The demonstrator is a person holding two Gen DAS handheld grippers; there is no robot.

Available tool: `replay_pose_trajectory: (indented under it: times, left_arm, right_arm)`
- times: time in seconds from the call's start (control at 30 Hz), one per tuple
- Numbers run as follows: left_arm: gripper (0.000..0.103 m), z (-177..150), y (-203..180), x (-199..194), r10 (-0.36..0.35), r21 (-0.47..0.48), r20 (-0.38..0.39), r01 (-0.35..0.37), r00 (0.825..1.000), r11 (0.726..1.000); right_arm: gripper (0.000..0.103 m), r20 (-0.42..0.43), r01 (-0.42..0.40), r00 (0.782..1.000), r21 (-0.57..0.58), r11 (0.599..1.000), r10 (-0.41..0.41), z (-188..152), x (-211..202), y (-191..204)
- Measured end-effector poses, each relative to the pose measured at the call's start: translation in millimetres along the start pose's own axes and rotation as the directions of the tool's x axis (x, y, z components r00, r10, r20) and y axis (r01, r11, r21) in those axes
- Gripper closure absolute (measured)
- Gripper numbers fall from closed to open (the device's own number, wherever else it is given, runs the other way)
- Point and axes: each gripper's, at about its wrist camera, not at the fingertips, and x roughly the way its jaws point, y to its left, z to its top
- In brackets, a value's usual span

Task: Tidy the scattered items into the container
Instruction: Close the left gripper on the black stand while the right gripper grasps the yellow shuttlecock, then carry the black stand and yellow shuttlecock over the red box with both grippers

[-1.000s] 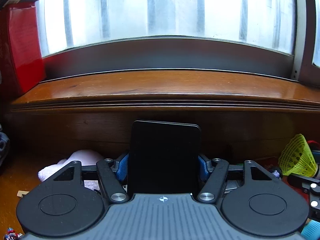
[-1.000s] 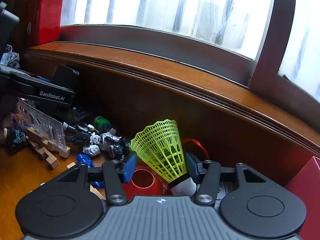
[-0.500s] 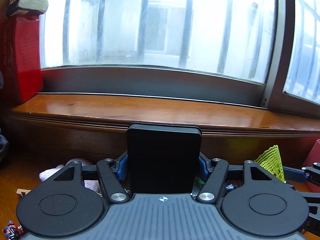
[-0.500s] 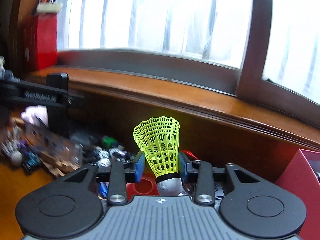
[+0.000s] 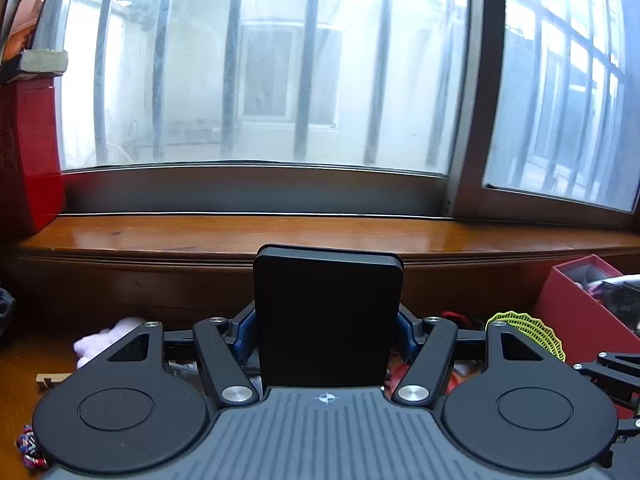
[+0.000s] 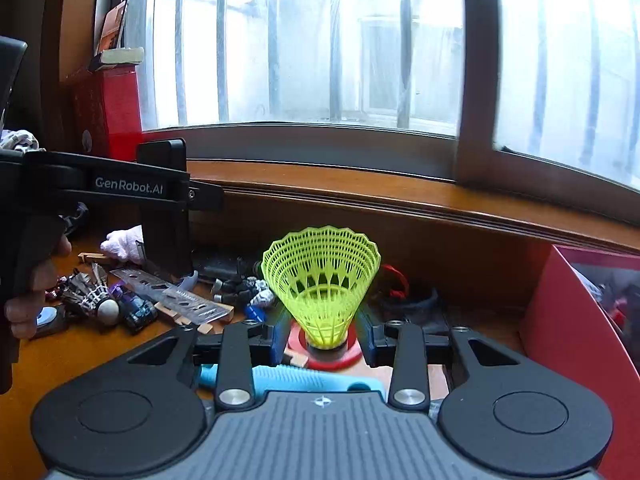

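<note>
My left gripper (image 5: 326, 334) is shut on a flat black rectangular case (image 5: 327, 316), held upright above the table. It also shows in the right wrist view (image 6: 162, 200) at the left. My right gripper (image 6: 322, 340) is shut on a neon yellow plastic shuttlecock (image 6: 321, 280), skirt up, held by its base. The shuttlecock shows at the right of the left wrist view (image 5: 528, 330). The red box container (image 6: 576, 336) stands at the right, with items inside; it also shows in the left wrist view (image 5: 580, 312).
Scattered items lie on the wooden table (image 6: 80, 360): a feather shuttlecock (image 6: 96, 300), a clear ruler (image 6: 176, 300), small toy figures (image 6: 244, 288), a pink plush (image 6: 122, 244), a red ring (image 6: 332, 354), a light blue item (image 6: 288, 380). A wooden sill (image 5: 320, 236) and window stand behind.
Both grippers have risen with their loads and tilted up, so more window shows. The red box has come into view at the right in both views.
</note>
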Motion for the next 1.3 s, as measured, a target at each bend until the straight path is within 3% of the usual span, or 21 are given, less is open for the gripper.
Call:
replay_pose_trajectory:
  times: [0.37,0.6,0.87,1.3]
  left_arm:
    - [0.039,-30,-48,-36,-0.038,0.080,-0.053,0.042,0.998,0.996]
    - [0.039,-40,-73,-45,-0.057,0.106,-0.073,0.065,0.996,0.992]
    - [0.039,-38,-109,-47,-0.089,0.111,-0.065,0.095,0.994,0.989]
    - [0.039,-28,-175,-46,-0.165,0.130,-0.068,0.172,0.984,0.976]
  right_arm:
    - [0.066,0.022,0.031,0.999,0.113,0.993,-0.034,-37,-62,-29]
    - [0.066,0.009,0.029,1.000,0.121,0.992,-0.030,-53,-86,-40]
    - [0.066,0.053,0.037,0.998,0.073,0.997,-0.041,-53,-120,-55]
    - [0.066,0.102,0.038,0.994,0.115,0.993,-0.050,-46,-173,-112]
